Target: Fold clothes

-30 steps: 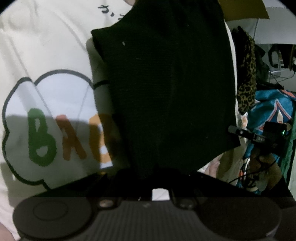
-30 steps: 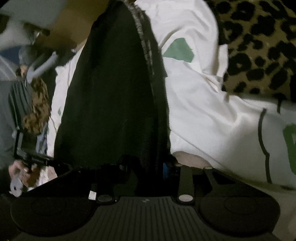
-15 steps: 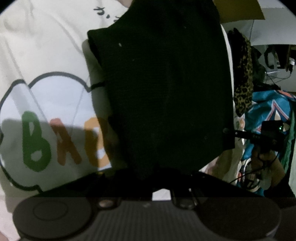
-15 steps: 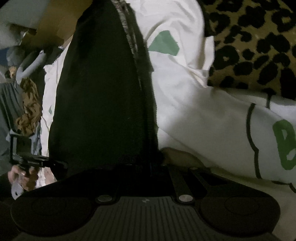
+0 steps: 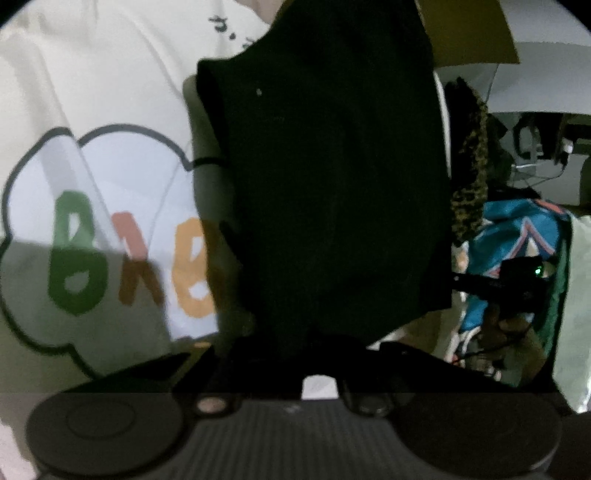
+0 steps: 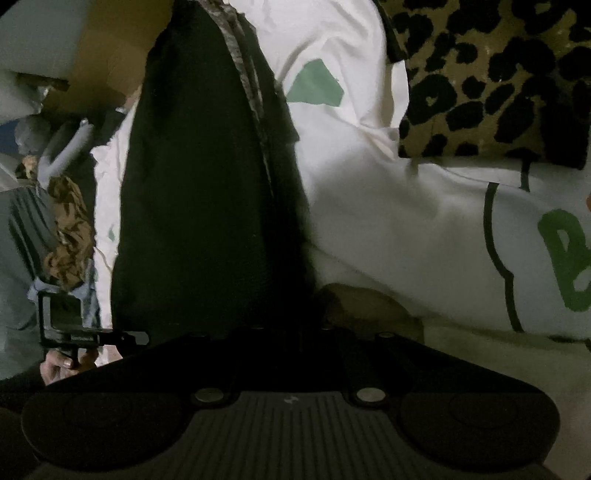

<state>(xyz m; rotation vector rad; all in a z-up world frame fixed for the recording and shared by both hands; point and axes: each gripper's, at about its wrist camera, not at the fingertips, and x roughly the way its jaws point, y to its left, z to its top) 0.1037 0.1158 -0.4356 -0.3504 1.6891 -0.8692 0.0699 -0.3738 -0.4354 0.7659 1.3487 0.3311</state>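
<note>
A black garment (image 5: 332,184) hangs stretched between both grippers, filling the middle of the left wrist view. My left gripper (image 5: 306,339) is shut on its near edge; the fingertips are hidden in the dark cloth. In the right wrist view the same black garment (image 6: 199,206) rises from my right gripper (image 6: 291,332), which is shut on it; a patterned trim strip (image 6: 247,85) runs along its edge. The other gripper (image 6: 74,328) shows at the far left there, and in the left wrist view (image 5: 517,280) at the right.
A white shirt with a cloud print and coloured letters (image 5: 110,221) lies beneath, also in the right wrist view (image 6: 406,229). A leopard-print cloth (image 6: 491,81) lies at upper right. A leopard garment (image 5: 469,177), blue clothing (image 5: 517,229) and a cardboard box (image 5: 465,33) sit at the right.
Both grippers have shifted a little with the black garment still held; the white shirt's print has slid slightly in both views.
</note>
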